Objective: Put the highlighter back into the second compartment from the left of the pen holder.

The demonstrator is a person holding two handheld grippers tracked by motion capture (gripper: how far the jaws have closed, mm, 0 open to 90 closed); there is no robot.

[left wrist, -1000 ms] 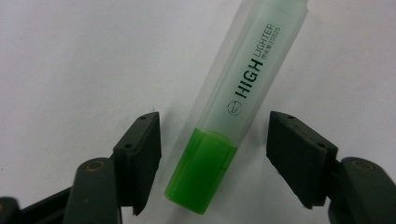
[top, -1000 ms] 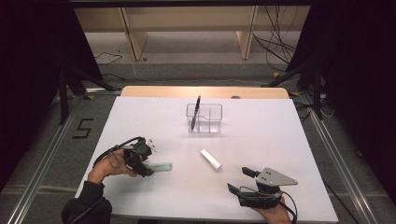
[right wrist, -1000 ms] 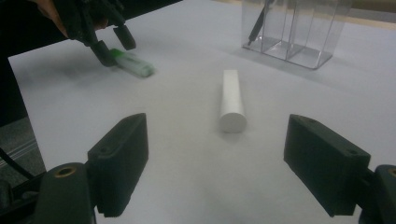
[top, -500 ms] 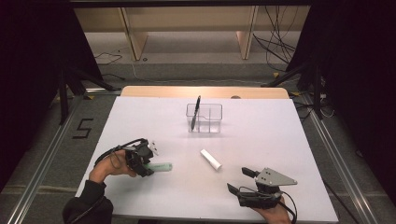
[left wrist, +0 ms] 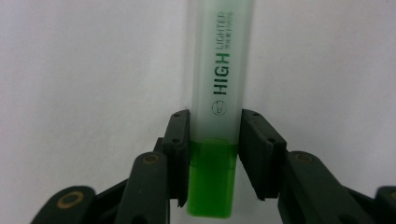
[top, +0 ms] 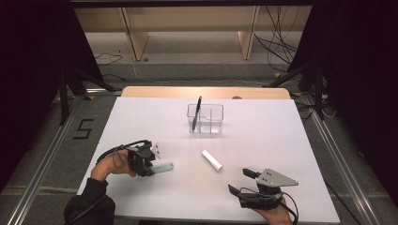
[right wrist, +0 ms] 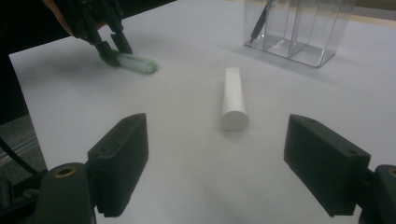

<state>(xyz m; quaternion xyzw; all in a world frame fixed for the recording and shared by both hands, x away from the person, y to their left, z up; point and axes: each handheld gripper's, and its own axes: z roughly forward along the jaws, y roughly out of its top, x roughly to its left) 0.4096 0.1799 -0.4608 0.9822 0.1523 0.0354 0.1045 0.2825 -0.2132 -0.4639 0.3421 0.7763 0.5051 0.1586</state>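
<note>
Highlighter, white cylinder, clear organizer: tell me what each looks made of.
Highlighter: likely frosted, translucent plastic; green shows through at its end and the lettering is printed on.
White cylinder: matte, opaque white, no glare; plastic or chalk-like, cannot tell.
Clear organizer: transparent glossy plastic, probably acrylic; the black pen shows through its walls.

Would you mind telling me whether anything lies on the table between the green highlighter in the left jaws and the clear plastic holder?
Nothing visible does. The left gripper has just been closing on the highlighter, and bare table runs from there to the holder. The white cylinder lies off to the right of that line.
</note>
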